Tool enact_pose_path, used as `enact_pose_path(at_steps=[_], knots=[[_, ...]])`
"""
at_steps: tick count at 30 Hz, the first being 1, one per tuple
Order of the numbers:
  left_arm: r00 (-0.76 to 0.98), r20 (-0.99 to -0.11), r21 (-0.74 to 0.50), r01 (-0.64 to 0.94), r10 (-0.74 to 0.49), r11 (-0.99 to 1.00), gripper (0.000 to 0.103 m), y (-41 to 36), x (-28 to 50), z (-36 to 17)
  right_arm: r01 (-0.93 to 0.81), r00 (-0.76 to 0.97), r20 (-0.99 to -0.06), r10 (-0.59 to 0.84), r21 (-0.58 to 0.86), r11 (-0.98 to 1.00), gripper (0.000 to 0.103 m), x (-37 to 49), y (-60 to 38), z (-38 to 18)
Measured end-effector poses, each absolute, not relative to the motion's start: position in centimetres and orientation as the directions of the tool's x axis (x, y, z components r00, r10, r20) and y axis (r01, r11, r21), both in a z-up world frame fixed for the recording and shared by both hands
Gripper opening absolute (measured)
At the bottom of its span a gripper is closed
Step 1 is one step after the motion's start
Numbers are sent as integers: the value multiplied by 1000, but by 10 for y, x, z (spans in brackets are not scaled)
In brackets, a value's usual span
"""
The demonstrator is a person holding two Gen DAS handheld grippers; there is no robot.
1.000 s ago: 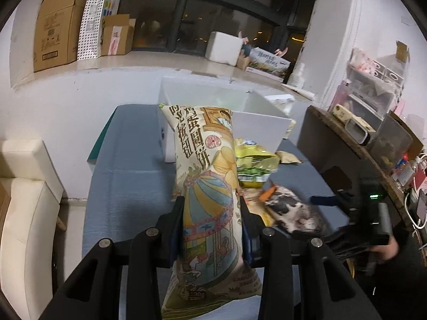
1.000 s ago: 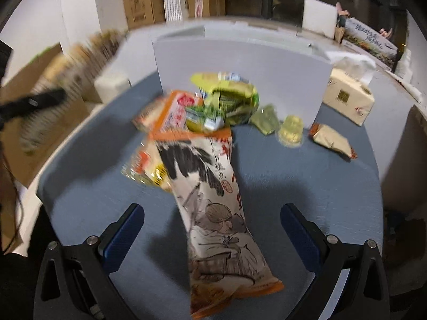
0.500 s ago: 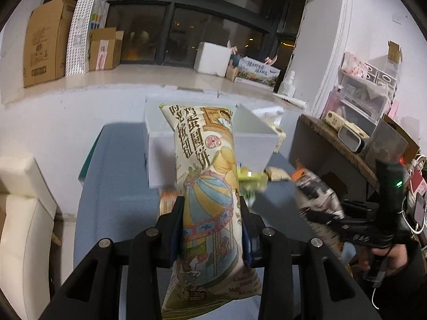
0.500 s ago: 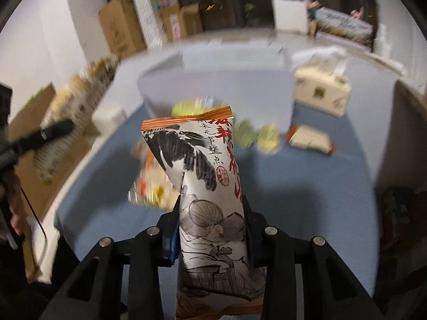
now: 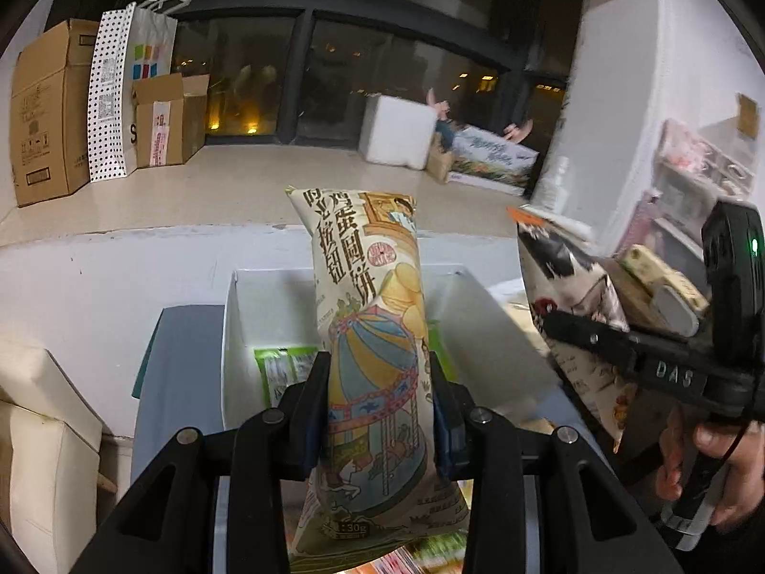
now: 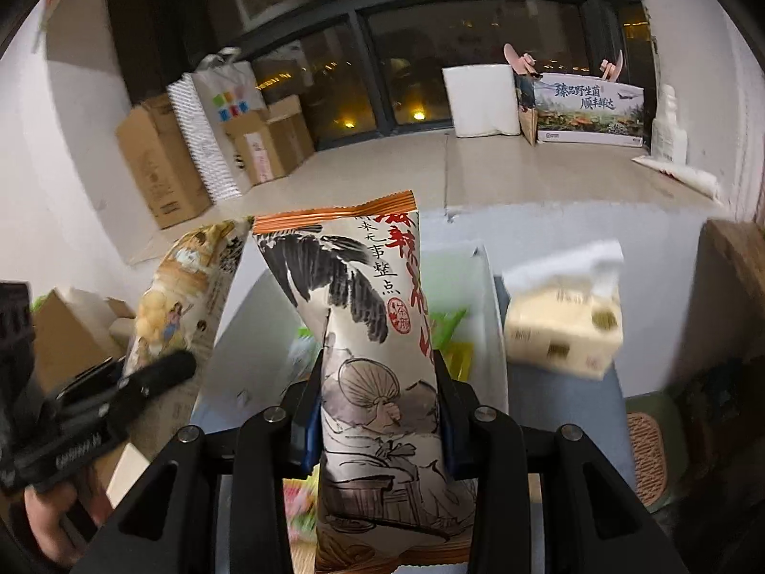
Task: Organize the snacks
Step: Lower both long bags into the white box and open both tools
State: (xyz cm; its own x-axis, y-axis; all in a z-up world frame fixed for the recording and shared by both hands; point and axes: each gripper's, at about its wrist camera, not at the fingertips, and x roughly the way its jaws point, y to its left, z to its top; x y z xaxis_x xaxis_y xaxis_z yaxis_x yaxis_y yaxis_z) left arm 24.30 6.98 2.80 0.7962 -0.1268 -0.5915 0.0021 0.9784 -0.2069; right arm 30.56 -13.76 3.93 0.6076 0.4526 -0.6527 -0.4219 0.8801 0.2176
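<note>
My left gripper is shut on a tall cream snack bag with a carousel picture, held upright above the white bin. My right gripper is shut on a snack bag with ink-brush art and an orange top edge, also held above the white bin. Green packets lie inside the bin. The right gripper with its bag shows at the right of the left wrist view. The left gripper's bag shows at the left of the right wrist view.
The bin stands on a blue-grey table against a white ledge. A tissue box sits right of the bin. Cardboard boxes and a white foam box stand on the ledge. A cream seat is at left.
Both grippers rose and moved forward over the white bin with their bags. A second ago the right gripper was open around the ink-art bag on the table; it has shut on it and lifted it.
</note>
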Motion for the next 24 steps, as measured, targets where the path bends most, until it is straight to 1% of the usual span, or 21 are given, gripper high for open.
enact_pose_path(at_steps=[2,5,6,7,8,9,10,11,13,19,24], knots=[[785,-609,-196,-10,-113,981,40,73,258,22,-408,602,-664,443,222,886,40,327,-131,36],[783,-619,-154,-49,-58,987,41,78,272,15,-389,611,-665,430,220,895,41,347,-128,34],[781,-623,-152,-57,-51,987,42,80,274,12,-380,614,-661,431,231,896,41,351,-128,34],[777,-627,-148,-63,-44,987,46,81,276,10,-376,596,-667,448,261,889,44,359,-129,32],[770,-637,-140,-78,-30,987,71,84,277,8,-377,583,-672,457,275,884,55,365,-129,30],[760,-649,-137,-92,-20,986,103,86,279,6,-373,574,-678,459,282,884,71,370,-128,28],[770,-639,-137,-105,-7,985,103,88,276,5,-360,587,-677,444,274,892,103,372,-129,27],[785,-620,-135,-115,7,984,103,90,272,6,-354,607,-667,432,260,898,103,371,-130,27],[786,-619,-155,-111,-9,982,103,93,268,5,-359,642,-640,422,235,903,103,366,-133,28],[785,-620,-159,-101,-20,982,103,93,256,6,-402,654,-622,431,197,894,103,345,-133,31],[782,-621,-162,-63,-52,985,103,86,229,8,-465,654,-596,466,170,869,103,306,-137,36]])
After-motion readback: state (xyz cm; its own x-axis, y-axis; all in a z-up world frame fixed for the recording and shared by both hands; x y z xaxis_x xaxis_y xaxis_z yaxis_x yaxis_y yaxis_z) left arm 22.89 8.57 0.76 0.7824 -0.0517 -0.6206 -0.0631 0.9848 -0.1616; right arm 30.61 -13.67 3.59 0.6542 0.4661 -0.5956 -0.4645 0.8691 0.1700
